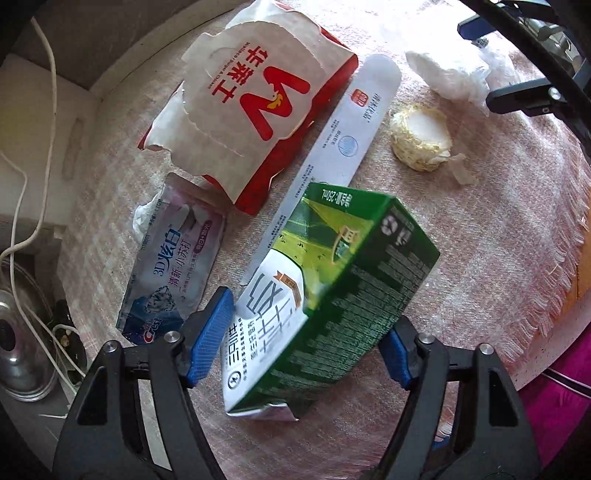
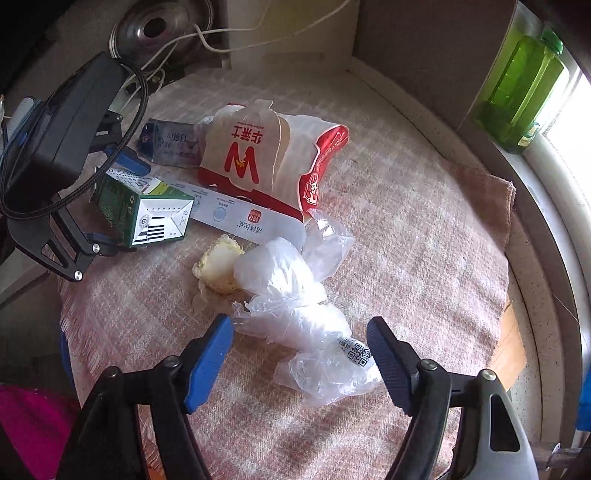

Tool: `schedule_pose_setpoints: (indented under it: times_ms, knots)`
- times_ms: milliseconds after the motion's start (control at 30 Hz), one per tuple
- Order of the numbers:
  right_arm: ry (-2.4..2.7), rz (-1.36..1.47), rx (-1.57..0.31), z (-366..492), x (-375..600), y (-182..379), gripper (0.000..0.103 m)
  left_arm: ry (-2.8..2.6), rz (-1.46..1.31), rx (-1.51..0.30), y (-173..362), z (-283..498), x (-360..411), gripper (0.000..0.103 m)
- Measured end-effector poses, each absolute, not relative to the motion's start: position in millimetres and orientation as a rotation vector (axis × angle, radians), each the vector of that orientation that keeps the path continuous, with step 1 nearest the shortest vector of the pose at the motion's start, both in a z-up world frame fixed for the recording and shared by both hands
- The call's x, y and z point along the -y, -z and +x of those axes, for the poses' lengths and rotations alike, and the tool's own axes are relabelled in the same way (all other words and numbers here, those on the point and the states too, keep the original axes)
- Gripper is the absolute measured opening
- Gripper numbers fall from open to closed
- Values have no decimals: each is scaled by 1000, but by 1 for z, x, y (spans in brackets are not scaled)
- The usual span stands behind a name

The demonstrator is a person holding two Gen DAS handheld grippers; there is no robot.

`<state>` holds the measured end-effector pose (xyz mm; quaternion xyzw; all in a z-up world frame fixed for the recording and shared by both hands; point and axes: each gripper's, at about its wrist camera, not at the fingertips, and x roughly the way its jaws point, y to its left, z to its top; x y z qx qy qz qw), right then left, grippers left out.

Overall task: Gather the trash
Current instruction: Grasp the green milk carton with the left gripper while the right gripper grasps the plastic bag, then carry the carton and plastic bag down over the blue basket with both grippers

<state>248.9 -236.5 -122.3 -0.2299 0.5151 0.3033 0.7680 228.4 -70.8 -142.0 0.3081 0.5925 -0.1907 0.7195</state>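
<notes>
My left gripper (image 1: 306,332) is shut on a green and white milk carton (image 1: 332,295), tilted just above the cloth; the carton also shows in the right wrist view (image 2: 144,214). My right gripper (image 2: 299,350) is open, its fingers either side of a crumpled clear plastic bag (image 2: 303,314). A corn cob piece (image 1: 421,136) lies beside the bag (image 2: 218,269). A red and white paper food bag (image 1: 255,107), a long white box (image 1: 332,155) and a Crest toothpaste pouch (image 1: 173,262) lie on the cloth.
A pink woven cloth (image 2: 406,229) covers the round table. A green bottle (image 2: 524,92) stands on the window sill at right. White cables (image 1: 22,221) and a metal pan (image 2: 162,26) lie off the table's far side.
</notes>
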Motion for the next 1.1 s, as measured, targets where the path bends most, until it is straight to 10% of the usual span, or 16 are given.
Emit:
schedule_pose_setpoints:
  times_ms: [300,1100]
  knots:
    - [-661,-470,-1138,257,237,126,42,444,515,-1283,124,233,47,39]
    - [-650,-170,-1104,187,266,95,35,348,101,-1202,83,148,-7,38]
